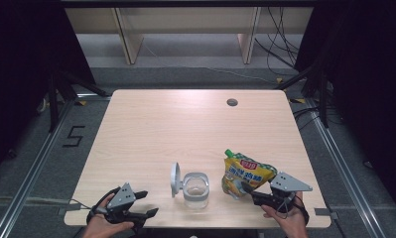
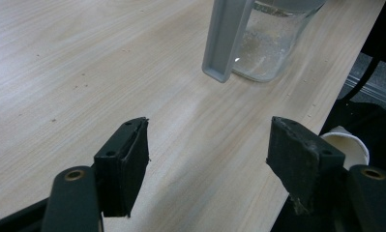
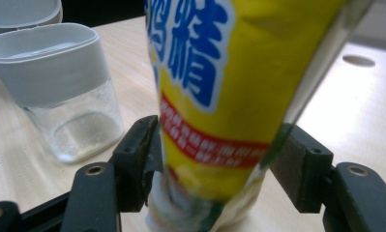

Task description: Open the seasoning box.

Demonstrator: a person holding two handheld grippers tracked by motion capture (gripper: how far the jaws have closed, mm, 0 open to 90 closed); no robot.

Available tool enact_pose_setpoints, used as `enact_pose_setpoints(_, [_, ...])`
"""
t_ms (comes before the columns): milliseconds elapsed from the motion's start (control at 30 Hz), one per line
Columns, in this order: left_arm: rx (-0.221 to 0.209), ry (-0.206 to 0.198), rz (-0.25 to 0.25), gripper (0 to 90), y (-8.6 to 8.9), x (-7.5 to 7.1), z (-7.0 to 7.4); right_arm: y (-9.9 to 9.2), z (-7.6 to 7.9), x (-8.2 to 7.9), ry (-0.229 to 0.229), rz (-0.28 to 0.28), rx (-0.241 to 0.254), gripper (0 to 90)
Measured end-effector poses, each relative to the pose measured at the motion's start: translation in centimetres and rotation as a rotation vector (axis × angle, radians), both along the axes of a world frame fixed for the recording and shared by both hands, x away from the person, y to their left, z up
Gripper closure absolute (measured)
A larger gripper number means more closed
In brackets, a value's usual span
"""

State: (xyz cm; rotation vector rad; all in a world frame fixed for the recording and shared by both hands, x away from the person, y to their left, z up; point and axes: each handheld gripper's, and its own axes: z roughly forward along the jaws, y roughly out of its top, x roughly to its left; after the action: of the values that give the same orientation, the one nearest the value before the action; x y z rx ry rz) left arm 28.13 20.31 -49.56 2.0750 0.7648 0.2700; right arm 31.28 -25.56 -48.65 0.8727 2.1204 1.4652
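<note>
Wooden table (image 1: 175, 124), light grain, round cable hole (image 1: 231, 102) near far right; dark floor around, "5" marked on floor at left.

Yellow pouch (image 1: 245, 174) with green cap (image 1: 229, 152), blue and red print, standing near the front right part of table, leaning slightly, cap toward far left; in right gripper view yellow pouch (image 3: 219, 96) rising between the two black jaws, lower end down between the pads.

Right gripper (image 1: 248, 191) at front right edge, held by a hand (image 1: 287, 218), grey three-cornered plate on top, pointing left toward pouch base; right gripper (image 3: 215, 159) jaws either side of the pouch's lower part, left pad touching or nearly touching the film, right pad just beside its edge; pouch not visibly squeezed; firm clamp or loose contact, cannot tell.

Clear glass jar (image 1: 195, 191) with grey collar just left of pouch, near but apart; grey lid (image 1: 175, 179) flipped open, standing upright on jar's left side; jar looks empty apart from residue on the glass; seen also in right gripper view at upper left (image 3: 60, 87), and in left gripper view at top (image 2: 270, 38) with lid edge (image 2: 224, 38) in front.

Left gripper (image 1: 148, 203) at front left edge, held by a hand (image 1: 103, 225), pointing right toward jar, well short of it; left gripper (image 2: 207, 154) jaws wide apart, nothing between, bare table below.
</note>
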Motion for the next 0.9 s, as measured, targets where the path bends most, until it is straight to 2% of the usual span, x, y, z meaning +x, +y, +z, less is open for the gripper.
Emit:
enact_pose_setpoints(67, [0.009, 0.005, 0.001, 30.6, 0.0, 0.0, 0.0, 0.1, -0.2, 0.3, 0.013, 0.006, 0.032, 38.3])
enact_pose_setpoints(100, [0.003, 0.009, 0.002, 30.6, 0.0, 0.0, 0.0, 0.2, -0.4, 0.4, -0.004, -0.007, 0.044, 38.0])
enact_pose_setpoints(133, [0.018, 0.005, -0.001, 30.6, 0.1, 0.0, 0.0, 0.2, -0.5, 0.7, -0.013, 0.002, 0.059, 38.5])
enact_pose_setpoints(167, [0.016, 0.005, 0.001, 30.6, 0.0, 0.0, 0.0, 0.3, -0.5, 0.9, -0.033, 0.025, 0.063, 38.7])
enact_pose_setpoints(200, [0.001, 0.007, -0.003, 30.6, -0.1, 0.0, 0.0, 0.4, -0.6, 1.0, -0.021, 0.034, 0.067, 38.1])
enact_pose_setpoints(233, [-0.002, 0.006, -0.002, 30.6, -0.1, 0.0, -0.1, 0.4, -0.6, 1.1, -0.035, 0.029, 0.056, 37.4])
enact_pose_setpoints(300, [-0.002, 0.005, -0.004, 30.6, -0.1, 0.0, -0.1, 0.7, -0.7, 1.3, -0.062, 0.046, 0.065, 36.7])
enact_pose_setpoints(333, [-0.007, 0.000, 0.000, 30.6, -0.1, -0.1, -0.1, 0.9, -0.9, 1.5, -0.106, 0.045, 0.091, 36.8])
enact_pose_setpoints(367, [-0.007, -0.001, -0.001, 30.6, -0.1, -0.1, -0.1, 0.9, -0.9, 1.4, -0.086, 0.044, 0.091, 36.8])
enact_pose_setpoints(400, [0.004, 0.010, -0.004, 30.6, -0.1, -0.1, 0.0, 1.0, -0.9, 1.5, -0.093, 0.052, 0.087, 36.9])
enact_pose_setpoints(433, [-0.009, 0.011, 0.002, 30.6, -0.2, -0.1, -0.1, 1.1, -1.0, 1.6, -0.096, 0.048, 0.098, 37.4])
enact_pose_setpoints(467, [-0.009, 0.007, 0.003, 30.6, -0.2, -0.1, -0.1, 1.1, -1.0, 1.8, -0.118, 0.059, 0.095, 37.8])
enact_pose_setpoints(500, [-0.003, 0.006, -0.002, 30.6, -0.2, -0.1, -0.1, 1.1, -1.0, 1.7, -0.098, 0.057, 0.096, 37.9])
enact_pose_setpoints(533, [0.005, 0.007, -0.005, 30.6, -0.2, -0.1, -0.1, 1.2, -1.1, 1.7, -0.112, 0.043, 0.106, 37.9])
enact_pose_setpoints(567, [0.004, 0.006, -0.003, 30.6, -0.2, -0.1, -0.1, 1.2, -1.2, 1.9, -0.117, 0.055, 0.113, 37.8])
enact_pose_setpoints(600, [0.006, 0.006, -0.004, 30.6, -0.2, -0.1, -0.2, 1.1, -1.2, 1.8, -0.113, 0.047, 0.101, 37.5])
enact_pose_setpoints(633, [0.024, 0.007, -0.013, 30.6, -0.1, 0.0, -0.1, 1.2, -1.4, 1.9, -0.102, 0.063, 0.140, 37.5])
enact_pose_setpoints(667, [0.007, 0.012, -0.009, 30.6, -0.3, -0.1, -0.2, 1.1, -1.4, 1.9, -0.093, 0.052, 0.125, 37.6])
enact_pose_setpoints(700, [-0.006, 0.005, -0.008, 30.6, -0.3, 0.0, -0.3, 1.1, -1.6, 1.9, -0.104, 0.048, 0.121, 37.4])
enact_pose_setpoints(800, [0.000, 0.005, -0.010, 30.5, -0.3, 0.0, -0.3, 1.1, -1.9, 2.0, -0.088, 0.037, 0.137, 37.2])
enact_pose_setpoints(833, [0.001, 0.010, -0.011, 30.6, -0.3, -0.1, -0.2, 1.0, -2.1, 2.2, -0.075, 0.062, 0.126, 36.3])
enact_pose_setpoints(867, [-0.008, 0.004, -0.010, 30.6, -0.3, -0.1, -0.3, 1.1, -2.2, 2.1, -0.070, 0.042, 0.117, 35.6])
enact_pose_setpoints(900, [0.007, 0.009, -0.012, 30.6, -0.3, -0.1, -0.2, 1.2, -2.5, 2.3, -0.073, 0.040, 0.116, 35.7])
